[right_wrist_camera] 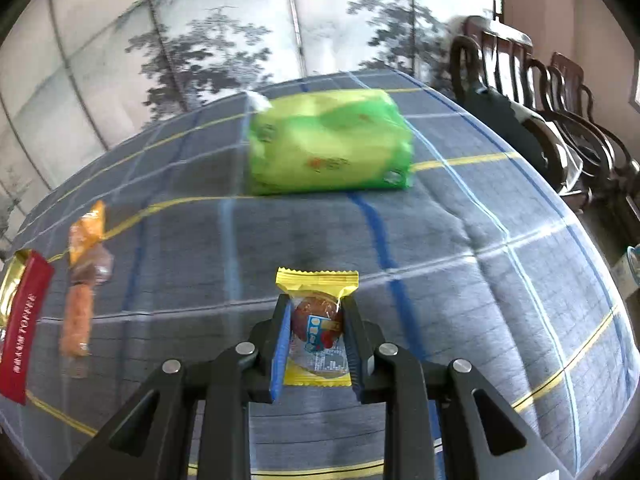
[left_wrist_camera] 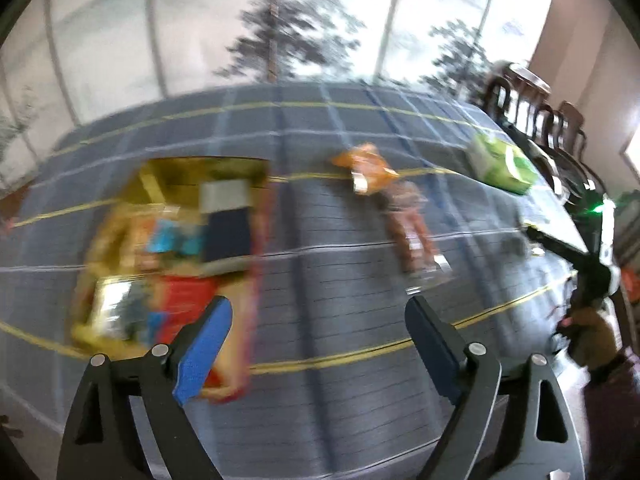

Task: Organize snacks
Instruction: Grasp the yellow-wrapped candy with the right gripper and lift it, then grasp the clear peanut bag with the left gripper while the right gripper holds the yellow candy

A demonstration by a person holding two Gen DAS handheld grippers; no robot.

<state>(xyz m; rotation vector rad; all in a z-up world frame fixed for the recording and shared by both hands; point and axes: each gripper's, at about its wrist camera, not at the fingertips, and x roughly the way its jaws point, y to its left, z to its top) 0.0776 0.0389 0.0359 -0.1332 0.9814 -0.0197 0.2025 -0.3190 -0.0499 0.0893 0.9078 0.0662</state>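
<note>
The right gripper [right_wrist_camera: 316, 320] is clamped on a small yellow-edged clear wrapper with a round brown pastry inside [right_wrist_camera: 318, 320], held just above the blue plaid tablecloth [right_wrist_camera: 500, 280], so this snack looks to be on its way to the box. The left gripper [left_wrist_camera: 320, 344] has its jaws spread wide with nothing between them, hanging over bare cloth. At about nine o'clock from it, through heavy blur, sits the gold cardboard box with a red rim [left_wrist_camera: 256, 264], already holding several packets in red, blue and dark wrappers; I cannot tell exactly how many. Still loose on the cloth are an orange crinkled packet [left_wrist_camera: 366, 170] and a long brownish clear-wrapped stick [left_wrist_camera: 412, 228] at about one o'clock from the left gripper, touching or nearly so, and a big lime-green plastic bag [right_wrist_camera: 328, 146] at twelve o'clock from the right one. By my reckoning the sorting is past halfway: one piece in hand, three waiting.
</note>
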